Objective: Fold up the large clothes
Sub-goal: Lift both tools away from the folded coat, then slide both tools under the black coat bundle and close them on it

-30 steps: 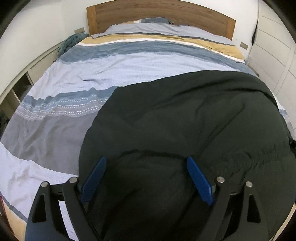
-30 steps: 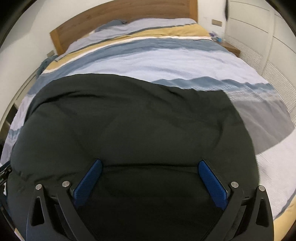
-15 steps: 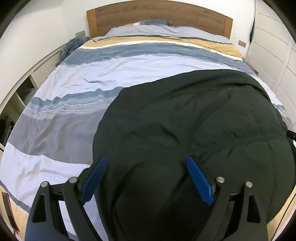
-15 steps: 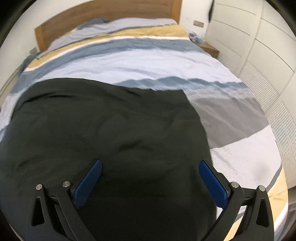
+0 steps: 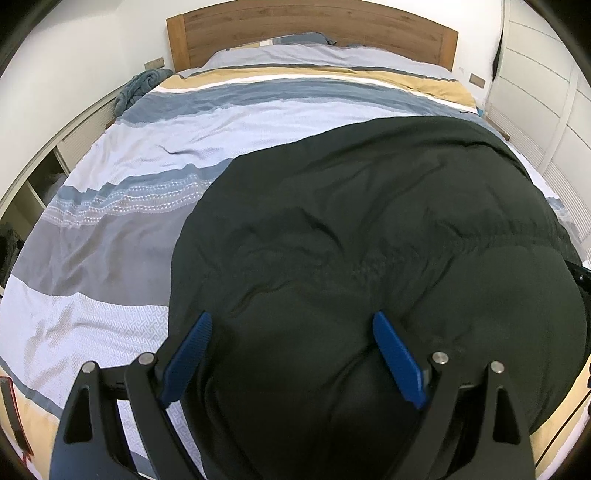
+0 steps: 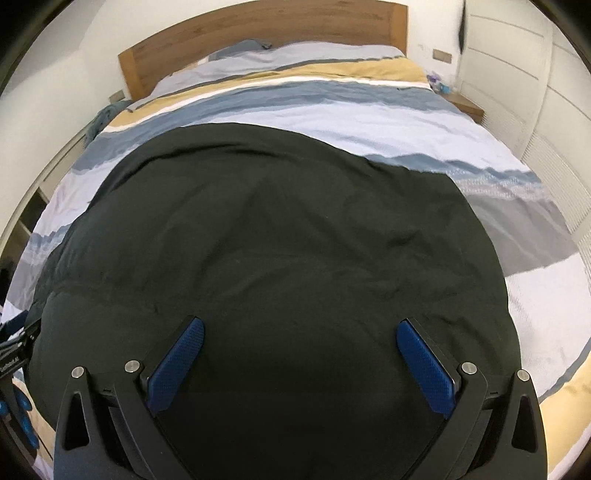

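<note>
A large black garment [image 5: 369, 221] lies spread over the near half of a striped bed [image 5: 184, 122]. A gathered seam crosses it in the left wrist view. My left gripper [image 5: 291, 321] hangs over the garment's near left part with its jaws wide apart. The blue pads [image 5: 188, 354] do not press on the cloth, which bulges up between them. My right gripper [image 6: 300, 326] stands open over the near middle of the black garment [image 6: 277, 221], nothing pinched. The garment's near edge is hidden under both grippers.
A wooden headboard [image 5: 310, 22] closes the far end of the bed. A bunched blue cloth [image 5: 136, 88] lies at the far left corner, above low shelves [image 5: 37, 184]. White wardrobe doors [image 5: 535, 92] line the right side, with a small nightstand [image 6: 465, 105] beside them.
Both grippers have shifted sideways over the near end of the bed, so the garment sits differently in each view. The jaws have stayed wide and the garment lies as before.
</note>
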### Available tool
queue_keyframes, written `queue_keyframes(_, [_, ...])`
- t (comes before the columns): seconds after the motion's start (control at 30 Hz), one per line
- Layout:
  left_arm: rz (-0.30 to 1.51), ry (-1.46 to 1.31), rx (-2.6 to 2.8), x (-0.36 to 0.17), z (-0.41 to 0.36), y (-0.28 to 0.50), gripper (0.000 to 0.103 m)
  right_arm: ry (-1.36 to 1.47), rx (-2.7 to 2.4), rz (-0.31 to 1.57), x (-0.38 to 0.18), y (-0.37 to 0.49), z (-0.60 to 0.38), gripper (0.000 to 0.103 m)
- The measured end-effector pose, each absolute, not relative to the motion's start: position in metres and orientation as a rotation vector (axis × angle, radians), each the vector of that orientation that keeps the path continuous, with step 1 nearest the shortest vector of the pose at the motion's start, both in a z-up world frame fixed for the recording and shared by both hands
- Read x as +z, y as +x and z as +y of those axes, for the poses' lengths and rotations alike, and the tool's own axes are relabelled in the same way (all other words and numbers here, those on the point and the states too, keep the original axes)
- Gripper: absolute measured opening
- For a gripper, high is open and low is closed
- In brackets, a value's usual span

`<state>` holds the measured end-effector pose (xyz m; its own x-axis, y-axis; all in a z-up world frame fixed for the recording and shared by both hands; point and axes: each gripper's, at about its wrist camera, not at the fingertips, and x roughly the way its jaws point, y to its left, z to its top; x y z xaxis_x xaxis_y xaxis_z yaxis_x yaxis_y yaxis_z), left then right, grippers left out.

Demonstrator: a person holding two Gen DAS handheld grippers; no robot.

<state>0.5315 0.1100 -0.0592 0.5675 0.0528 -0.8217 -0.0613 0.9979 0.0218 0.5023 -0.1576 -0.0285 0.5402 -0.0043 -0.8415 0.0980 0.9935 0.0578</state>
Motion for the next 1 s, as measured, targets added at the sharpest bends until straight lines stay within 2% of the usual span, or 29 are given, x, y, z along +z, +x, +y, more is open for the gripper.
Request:
queue_keyframes(0.53, [0.958,-0.045,0.020,-0.062,0.116,0.522,0.089,0.128,-0.120,1.073,-0.050,0.478,-0.226,0.102])
queue_keyframes(0.77, [0.854,-0.234,0.019,-0.022,0.174,0.498,0.089,0.135,-0.150,1.116,-0.046,0.464,-0.262,0.102])
queue_keyframes(1.0, [0.924,-0.354,-0.033,-0.029,0.224,0.522,0.089,0.191,-0.177,1.089,-0.030,0.455,-0.306,0.102])
